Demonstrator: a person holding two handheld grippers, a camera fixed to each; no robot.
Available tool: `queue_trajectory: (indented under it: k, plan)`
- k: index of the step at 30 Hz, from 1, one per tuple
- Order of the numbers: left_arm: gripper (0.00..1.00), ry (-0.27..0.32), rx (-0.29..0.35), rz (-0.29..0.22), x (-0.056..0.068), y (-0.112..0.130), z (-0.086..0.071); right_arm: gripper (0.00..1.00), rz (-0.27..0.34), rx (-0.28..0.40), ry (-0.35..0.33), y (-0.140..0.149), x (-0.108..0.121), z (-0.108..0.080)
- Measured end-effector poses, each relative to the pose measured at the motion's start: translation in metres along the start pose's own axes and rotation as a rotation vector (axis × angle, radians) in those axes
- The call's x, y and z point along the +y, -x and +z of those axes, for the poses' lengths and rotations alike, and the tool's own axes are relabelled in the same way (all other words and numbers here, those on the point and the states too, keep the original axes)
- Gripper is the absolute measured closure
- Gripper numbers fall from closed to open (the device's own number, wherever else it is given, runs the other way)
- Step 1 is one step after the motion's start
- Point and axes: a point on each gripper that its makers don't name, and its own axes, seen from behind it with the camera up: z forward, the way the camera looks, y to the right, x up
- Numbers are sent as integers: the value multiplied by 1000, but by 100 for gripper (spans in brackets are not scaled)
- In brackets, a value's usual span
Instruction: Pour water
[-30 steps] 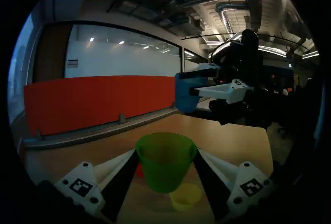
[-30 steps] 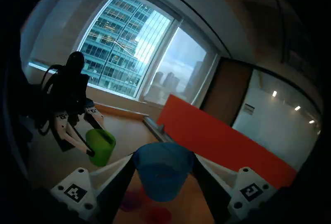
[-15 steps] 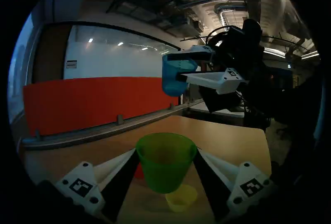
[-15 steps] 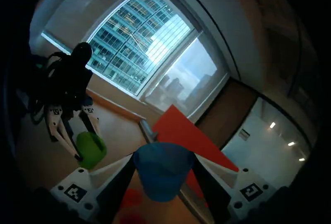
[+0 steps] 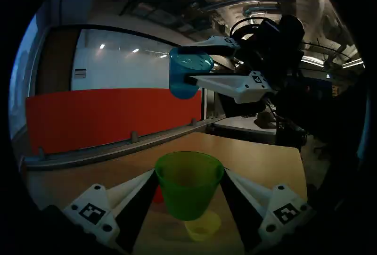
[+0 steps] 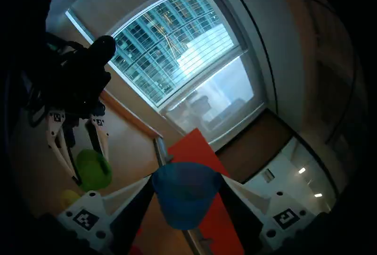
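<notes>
My left gripper [image 5: 188, 193] is shut on a green cup [image 5: 189, 184], held upright just above the wooden table [image 5: 254, 153]. Higher up and beyond it, my right gripper [image 5: 191, 73] is shut on a blue cup [image 5: 184, 72], tilted to the left. In the right gripper view the blue cup [image 6: 186, 198] sits between my right gripper's fingers [image 6: 186, 203], rolled to one side. The left gripper [image 6: 89, 168] with the green cup [image 6: 94, 169] is seen at lower left there. Whether the blue cup holds water cannot be made out.
A small yellow cup [image 5: 202, 230] and a red thing [image 5: 159, 194] stand on the table under the green cup. A red partition [image 5: 108, 116] runs along the table's far side. A large window [image 6: 179, 61] fills the wall behind the left gripper.
My right gripper has risen and moved left toward the green cup, tilting the blue cup more. The left gripper and green cup have stayed still.
</notes>
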Motion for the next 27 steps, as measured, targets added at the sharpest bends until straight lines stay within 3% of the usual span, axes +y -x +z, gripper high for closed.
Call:
queue_trajectory:
  k: [12, 27]
  plan:
    - [12, 10, 2, 0, 3, -1, 2, 7, -112, 17, 6, -15, 10, 13]
    - [12, 17, 4, 0, 3, -2, 7, 7, -211, 34, 3, -26, 11, 20]
